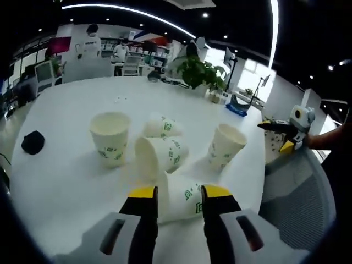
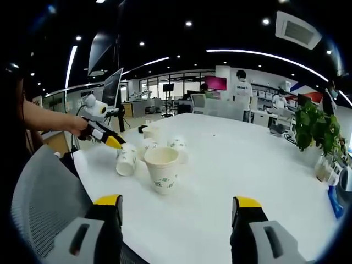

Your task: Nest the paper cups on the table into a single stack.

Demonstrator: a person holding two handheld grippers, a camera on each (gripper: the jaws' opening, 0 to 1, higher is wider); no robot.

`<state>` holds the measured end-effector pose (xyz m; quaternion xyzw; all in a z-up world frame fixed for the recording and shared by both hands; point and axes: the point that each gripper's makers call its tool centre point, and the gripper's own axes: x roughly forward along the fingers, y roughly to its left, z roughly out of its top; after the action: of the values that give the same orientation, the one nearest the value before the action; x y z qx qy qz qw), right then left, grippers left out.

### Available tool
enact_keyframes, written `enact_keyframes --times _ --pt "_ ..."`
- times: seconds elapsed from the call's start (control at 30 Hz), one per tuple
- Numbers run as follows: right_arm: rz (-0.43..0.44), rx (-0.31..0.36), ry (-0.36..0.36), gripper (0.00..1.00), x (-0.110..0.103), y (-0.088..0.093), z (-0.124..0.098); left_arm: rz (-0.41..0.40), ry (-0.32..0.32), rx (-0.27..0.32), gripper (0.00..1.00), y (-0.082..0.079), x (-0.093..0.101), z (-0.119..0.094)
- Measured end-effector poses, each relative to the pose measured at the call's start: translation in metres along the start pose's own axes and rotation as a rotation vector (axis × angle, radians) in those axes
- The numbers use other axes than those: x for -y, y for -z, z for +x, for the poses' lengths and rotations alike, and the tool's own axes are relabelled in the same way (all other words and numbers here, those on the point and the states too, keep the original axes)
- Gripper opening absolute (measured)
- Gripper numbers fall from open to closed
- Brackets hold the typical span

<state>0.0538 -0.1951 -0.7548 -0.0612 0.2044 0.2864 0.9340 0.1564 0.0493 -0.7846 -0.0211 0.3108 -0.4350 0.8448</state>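
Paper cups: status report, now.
Left hand-held gripper jaws around a tipped paper cup. Right hand-held gripper open, empty. Four other cups loose, unstacked. Nothing in the way.

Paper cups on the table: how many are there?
5: upright at left, upright at right, two lying on their sides in the middle, one between the left gripper jaws.

Brightness: room evenly bright; dark ceiling in both views.
Light sources: curved ceiling light strips (image 1: 132, 14) and small spot lamps overhead; daylight from windows (image 1: 258, 74) in the left gripper view.
Glare: white tabletop (image 2: 236, 159) washes out pale, windows blown out.
Shadows: soft and faint beside the paper cups (image 1: 165, 151) on the tabletop.
Distortion: strong fisheye bending; tabletop edges and strips curve.
Sharpness: centre fairly clear; far background and edges soft, cup print slightly blurred.
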Motion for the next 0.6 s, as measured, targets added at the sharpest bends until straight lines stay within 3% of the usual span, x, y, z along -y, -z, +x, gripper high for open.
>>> enact_keyframes --times 0.23,0.4,0.53,0.6 --pt "0.003 0.009 0.002 0.83 0.000 -0.002 0.000 -0.051 0.034 0.006 0.25 0.007 -0.002 0.000" --pt "0.000 0.007 0.000 0.83 0.000 -0.001 0.000 -0.102 0.115 0.022 0.17 0.008 0.007 0.001" --pt "0.000 0.001 -0.001 0.83 0.000 0.001 0.000 -0.138 0.174 0.031 0.05 0.008 0.011 0.000" --pt "-0.002 -0.003 -0.003 0.83 -0.001 0.001 0.000 -0.152 0.211 0.027 0.04 0.008 0.022 0.000"
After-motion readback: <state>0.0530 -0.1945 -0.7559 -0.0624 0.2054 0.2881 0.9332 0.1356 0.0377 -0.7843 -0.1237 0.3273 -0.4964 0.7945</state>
